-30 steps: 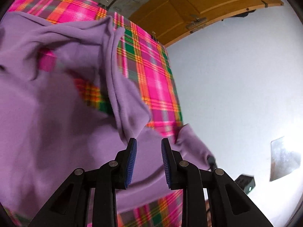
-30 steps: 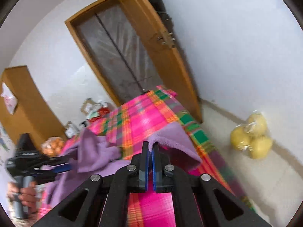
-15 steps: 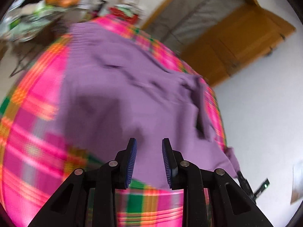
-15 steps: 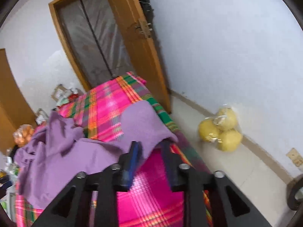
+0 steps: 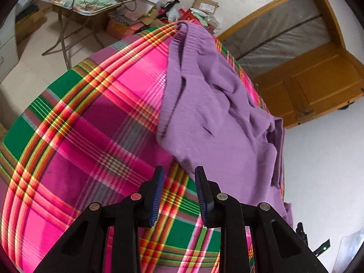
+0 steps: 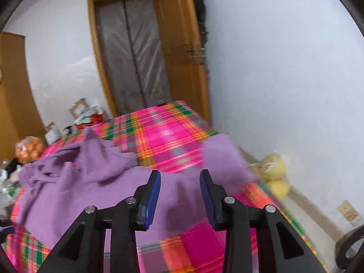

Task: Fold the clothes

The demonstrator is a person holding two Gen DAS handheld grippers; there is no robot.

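The left gripper (image 5: 177,193) has its jaws apart with nothing between them but the plaid cloth below. Just beyond its right fingertip lies the near corner of the purple sweater (image 5: 218,122) — so the garment sits ahead and to the right of this gripper, not straight in front. From that corner the sweater runs away toward the far end of the pink plaid bedspread (image 5: 86,136), its long axis going near to far with the ribbed hem (image 5: 182,38) at the far end, and its right side is bunched in ridges near the bed's right edge.

The right gripper (image 6: 179,193) also stands with jaws apart, gripping nothing. Purple fabric fills the gap between its fingers — it hovers directly over the near edge of the sweater (image 6: 95,182), though whether the pads touch the cloth I cannot tell. To its left the fabric is heaped in a rumpled peak; to its right a blurred flap reaches toward the bed's right edge. Bare plaid (image 6: 163,136) lies beyond.

The garment lies spread but wrinkled, not in a tidy folded stack. By my judgement the right gripper is the nearer for any grasp along the near edge, while the left would have to shift rightward to meet the corner.
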